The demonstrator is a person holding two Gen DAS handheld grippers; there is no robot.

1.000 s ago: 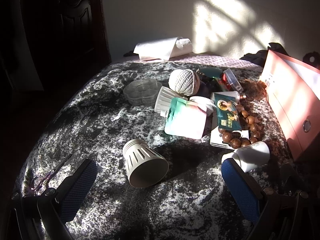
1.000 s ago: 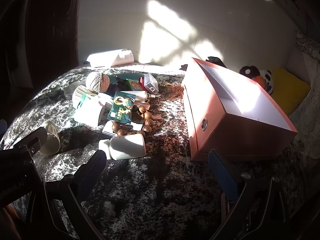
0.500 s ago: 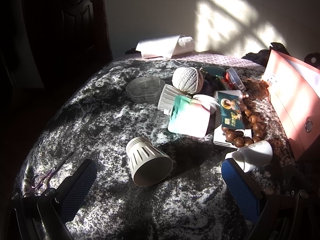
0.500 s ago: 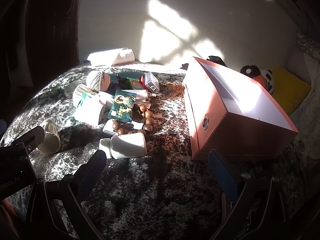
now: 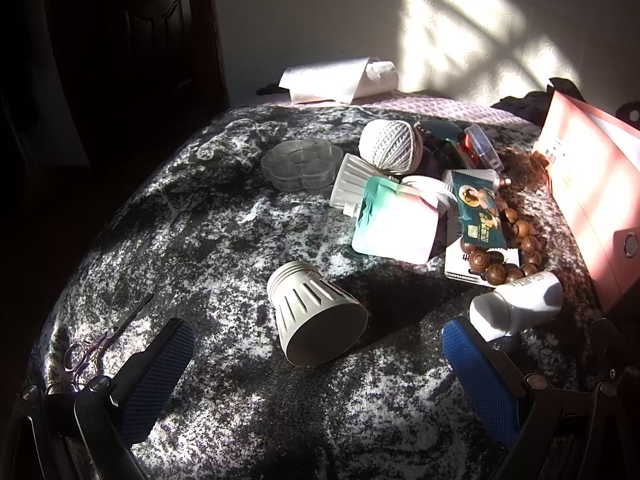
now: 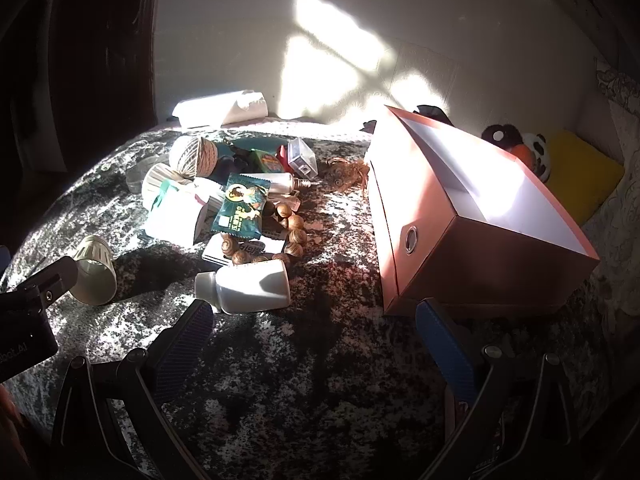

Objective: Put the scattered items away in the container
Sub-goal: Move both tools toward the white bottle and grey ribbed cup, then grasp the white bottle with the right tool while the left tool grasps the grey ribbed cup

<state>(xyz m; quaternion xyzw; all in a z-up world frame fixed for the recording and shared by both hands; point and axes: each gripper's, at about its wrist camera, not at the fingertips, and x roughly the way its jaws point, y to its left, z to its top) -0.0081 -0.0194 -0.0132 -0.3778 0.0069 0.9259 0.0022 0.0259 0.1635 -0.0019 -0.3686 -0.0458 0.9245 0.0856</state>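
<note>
You see a pink open-topped box (image 6: 436, 216) standing right of the clutter; a white bottle (image 6: 246, 286) and ribbed cup (image 5: 316, 322) lie tipped nearest you.

A home bedroom: plush panda toy (image 6: 534, 152), yellow cushion (image 6: 582, 168), panelled door (image 5: 156, 28).
</note>
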